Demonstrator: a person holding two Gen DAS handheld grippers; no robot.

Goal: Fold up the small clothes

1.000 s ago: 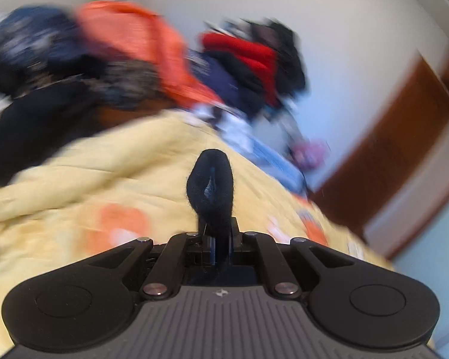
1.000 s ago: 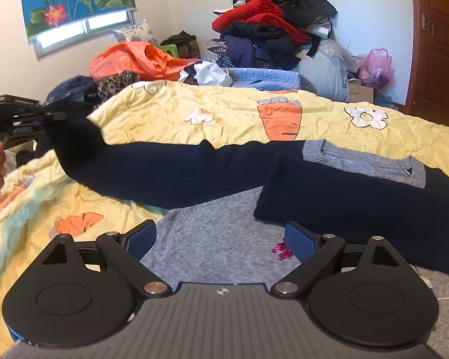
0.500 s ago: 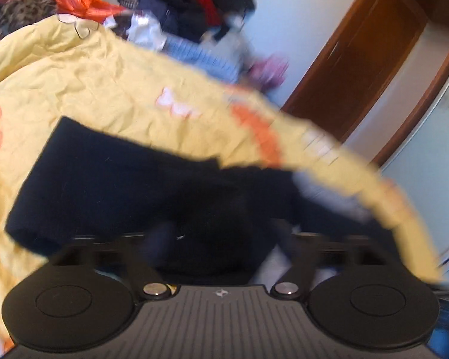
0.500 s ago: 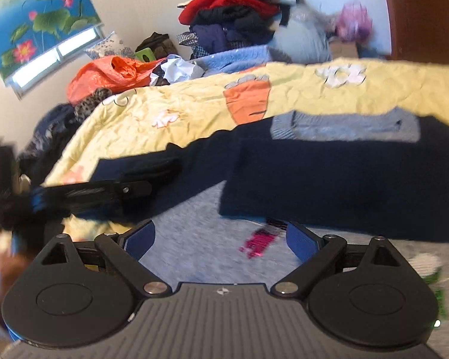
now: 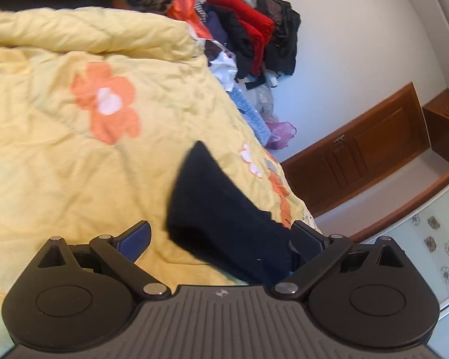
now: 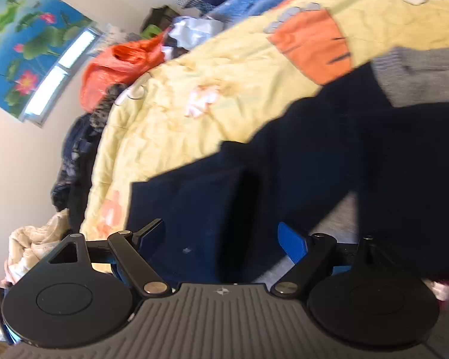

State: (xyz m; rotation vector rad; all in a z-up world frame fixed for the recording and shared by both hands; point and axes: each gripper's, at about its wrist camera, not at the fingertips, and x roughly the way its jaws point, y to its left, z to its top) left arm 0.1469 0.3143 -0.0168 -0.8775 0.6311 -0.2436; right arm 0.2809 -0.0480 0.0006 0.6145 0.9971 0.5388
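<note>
The left claw (image 5: 221,239) stands wide and its jaws are opening; a dark navy sleeve (image 5: 224,209) lies between them on the yellow quilt (image 5: 60,161), its edge close against the right-hand finger, though no pad presses it. In the right wrist view, the right claw (image 6: 224,239) is closing, its blue pads (image 6: 293,243) still apart with the folded sleeve passing between them and no grip visible. The sleeve belongs to a dark navy sweater (image 6: 359,161) spread across the bed, with grey knit trim (image 6: 419,74) at its far edge and a grey patch of cloth (image 6: 341,212) showing just beside the right finger. The quilt carries orange flower and carrot prints. Farther off, an orange garment (image 6: 119,65) lies at the quilt's far edge. Beyond it in the left wrist view a heap of red and black clothes (image 5: 254,36) rests against the white wall, near a wooden door (image 5: 368,149). A lotus curtain (image 6: 30,42) covers the window.
</note>
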